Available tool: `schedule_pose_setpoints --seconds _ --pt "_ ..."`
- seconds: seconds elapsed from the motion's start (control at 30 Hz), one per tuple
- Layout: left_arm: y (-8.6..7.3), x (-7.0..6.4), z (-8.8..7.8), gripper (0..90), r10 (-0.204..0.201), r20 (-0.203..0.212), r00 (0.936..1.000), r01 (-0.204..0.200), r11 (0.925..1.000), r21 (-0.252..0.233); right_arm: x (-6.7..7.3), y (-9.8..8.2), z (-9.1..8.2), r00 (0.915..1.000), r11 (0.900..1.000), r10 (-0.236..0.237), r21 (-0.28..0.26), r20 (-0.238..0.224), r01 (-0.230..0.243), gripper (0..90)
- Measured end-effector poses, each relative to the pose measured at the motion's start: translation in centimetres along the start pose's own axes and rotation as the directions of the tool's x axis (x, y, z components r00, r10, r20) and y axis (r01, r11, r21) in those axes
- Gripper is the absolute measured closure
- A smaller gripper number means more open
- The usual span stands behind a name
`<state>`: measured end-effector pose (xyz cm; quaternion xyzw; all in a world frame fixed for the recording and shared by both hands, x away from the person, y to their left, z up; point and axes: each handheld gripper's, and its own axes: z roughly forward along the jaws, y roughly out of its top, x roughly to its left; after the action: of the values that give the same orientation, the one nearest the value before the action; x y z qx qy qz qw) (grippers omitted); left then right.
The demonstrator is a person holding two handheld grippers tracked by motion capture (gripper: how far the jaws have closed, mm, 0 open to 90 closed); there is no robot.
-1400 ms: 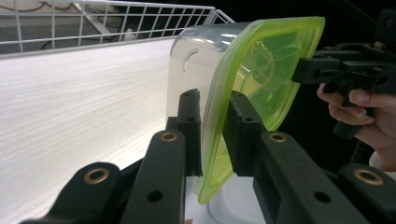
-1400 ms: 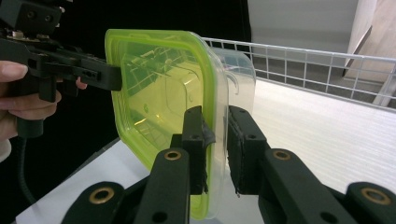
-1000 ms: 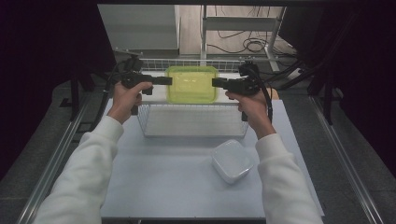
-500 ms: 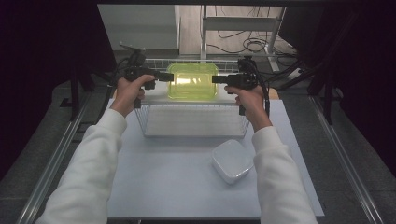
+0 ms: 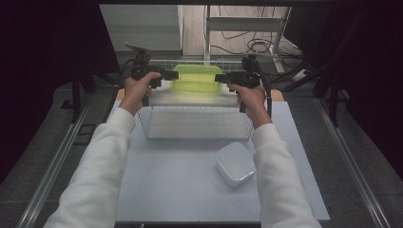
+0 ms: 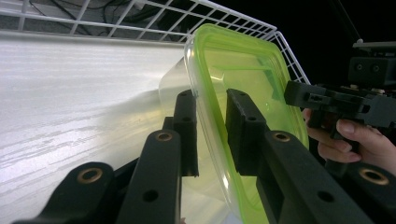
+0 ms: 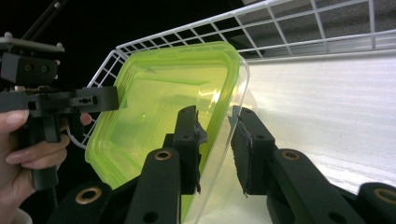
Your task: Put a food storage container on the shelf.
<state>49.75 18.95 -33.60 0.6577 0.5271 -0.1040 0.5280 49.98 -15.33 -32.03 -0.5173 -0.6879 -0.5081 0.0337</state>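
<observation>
Grippers' jaws straddle container; contact unclear

1. The green-lidded container travels away from the person, now over the far end of the wire basket.
2. Both arms stretch farther forward; left gripper and right gripper carry it between them.
</observation>
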Motion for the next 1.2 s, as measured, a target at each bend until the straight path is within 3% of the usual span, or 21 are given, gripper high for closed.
schedule_pose_setpoints --seconds 0.3,0.43,0.57,0.6,0.77,0.83,0.87,0.97,1.0,1.03,1.07,1.1,1.13,1.2 --pt "-0.1 0.2 0.2 72.1 -0.007 -0.013 0.9999 0.007 1.0 -0.003 -0.4 0.0 0.6 0.9985 0.998 0.055 -0.023 0.008 -0.055 70.7" --pt "-0.1 0.2 0.3 70.3 0.013 -0.033 0.9994 -0.013 0.9998 -0.014 -0.5 0.1 0.7 0.9979 0.998 0.063 -0.028 0.012 -0.063 69.2" --pt "-0.3 0.0 0.2 60.8 0.059 -0.069 0.9959 -0.061 0.9976 -0.033 -0.4 -0.1 0.7 0.9963 0.998 0.045 -0.038 0.074 -0.042 52.9" --pt "-0.4 -0.1 0.1 52.8 0.086 -0.079 0.9932 -0.09 0.9948 -0.048 -0.4 -0.1 0.5 0.9945 0.997 0.049 -0.068 0.093 -0.043 46.9" --pt "-0.5 -0.8 -0.4 35.3 0.119 -0.086 0.9891 -0.127 0.9875 -0.093 0.3 -0.2 -0.2 0.9935 0.995 0.017 -0.102 0.112 -0.006 38.4" --pt "-0.6 -1.2 -0.8 33.1 0.144 -0.096 0.9849 -0.154 0.9824 -0.105 0.8 -0.3 -0.6 0.9911 0.994 -0.01 -0.107 0.132 0.024 35.4" --pt "-0.8 -1.5 -1.3 30.0 0.176 -0.106 0.9787 -0.188 0.9758 -0.112 1.2 -0.4 -1.1 0.9874 0.991 -0.043 -0.116 0.152 0.061 33.6" --pt "-1.1 -1.7 -1.8 25.9 0.2 -0.097 0.9751 -0.21 0.9718 -0.108 1.7 -0.5 -1.8 0.982 0.989 -0.085 -0.103 0.169 0.103 31.9" --pt "-1.5 -2.0 -2.3 25.1 0.225 -0.112 0.968 -0.236 0.9666 -0.1 2.0 -0.7 -2.4 0.976 0.987 -0.128 -0.079 0.177 0.143 30.8" --pt "-1.5 -2.0 -2.3 24.9 0.225 -0.112 0.968 -0.236 0.9666 -0.1 2.0 -0.7 -2.4 0.976 0.987 -0.128 -0.079 0.177 0.143 30.8" --pt "-1.9 -2.3 -3.0 24.5 0.247 -0.117 0.962 -0.258 0.9621 -0.09 2.4 -1.1 -3.2 0.965 0.977 -0.191 -0.059 0.18 0.204 30.2" --pt "-1.9 -2.3 -3.0 24.2 0.247 -0.117 0.962 -0.258 0.9621 -0.09 2.4 -1.1 -3.2 0.965 0.977 -0.191 -0.059 0.18 0.204 30.2" --pt "-2.1 -2.5 -3.4 24.1 0.259 -0.127 0.9576 -0.27 0.9591 -0.085 2.5 -1.3 -3.6 0.9589 0.973 -0.211 -0.048 0.189 0.224 29.9" --pt "-2.7 -3.0 -4.4 23.9 0.299 -0.155 0.9416 -0.313 0.9464 -0.078 2.7 -1.6 -4.5 0.9538 0.97 -0.237 -0.019 0.185 0.244 29.5"
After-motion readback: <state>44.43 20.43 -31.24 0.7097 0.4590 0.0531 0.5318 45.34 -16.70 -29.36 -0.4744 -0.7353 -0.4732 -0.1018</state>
